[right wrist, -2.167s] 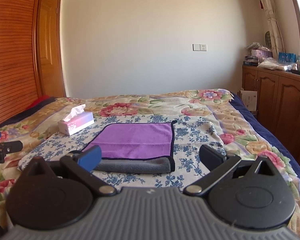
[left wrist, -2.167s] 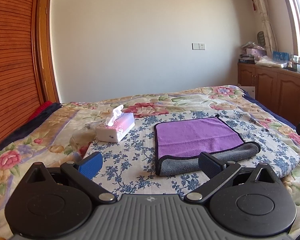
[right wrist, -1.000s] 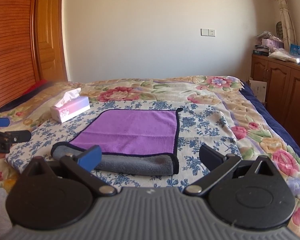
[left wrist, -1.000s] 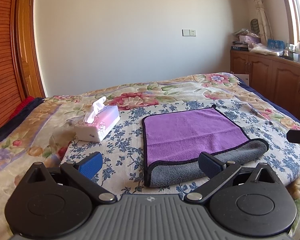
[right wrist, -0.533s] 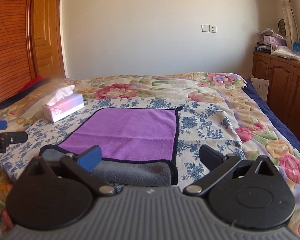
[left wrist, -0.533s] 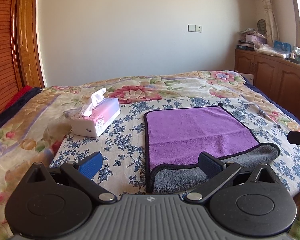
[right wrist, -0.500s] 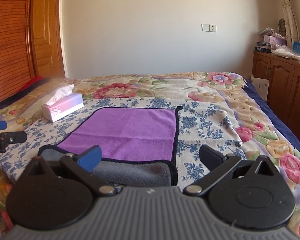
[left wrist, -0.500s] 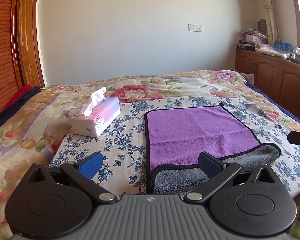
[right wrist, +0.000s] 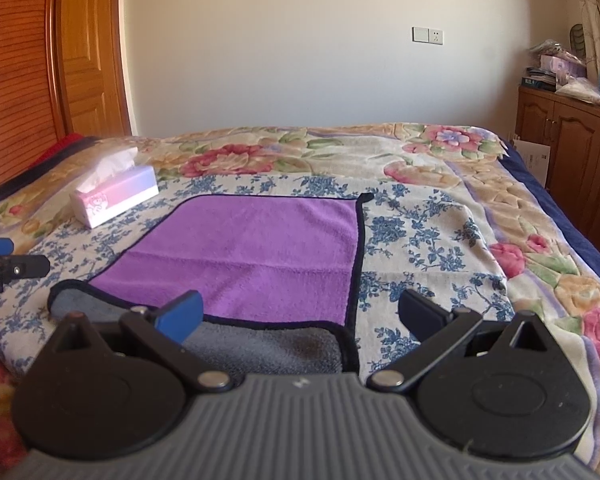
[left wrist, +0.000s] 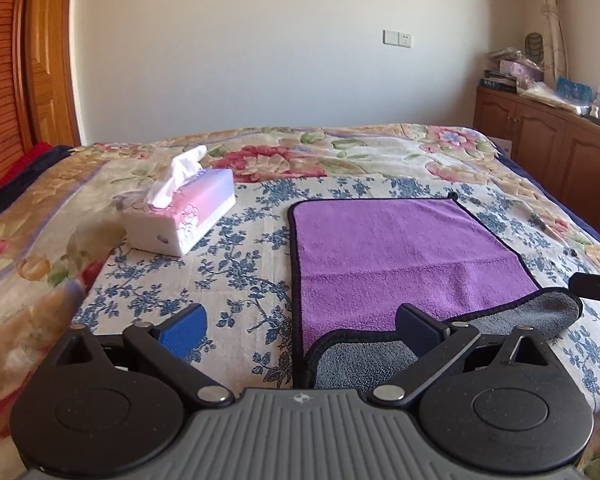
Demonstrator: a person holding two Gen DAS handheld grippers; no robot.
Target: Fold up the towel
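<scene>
A purple towel (left wrist: 396, 256) with black trim lies flat on the flowered bed; its near edge is turned over and shows the grey underside (left wrist: 364, 356). It also shows in the right wrist view (right wrist: 256, 248). My left gripper (left wrist: 300, 324) is open and empty, just short of the towel's near left corner. My right gripper (right wrist: 300, 312) is open and empty, just short of the near right corner. Each gripper's tip shows at the edge of the other's view.
A pink and white tissue box (left wrist: 184, 216) stands on the bed left of the towel. The blue flowered cloth (left wrist: 236, 272) lies under the towel. Wooden cabinets (left wrist: 548, 144) stand at the right, a wooden wardrobe (right wrist: 16, 72) at the left.
Both grippers have moved forward and lower toward the towel's near edge. The towel has not moved. Both grippers stay open.
</scene>
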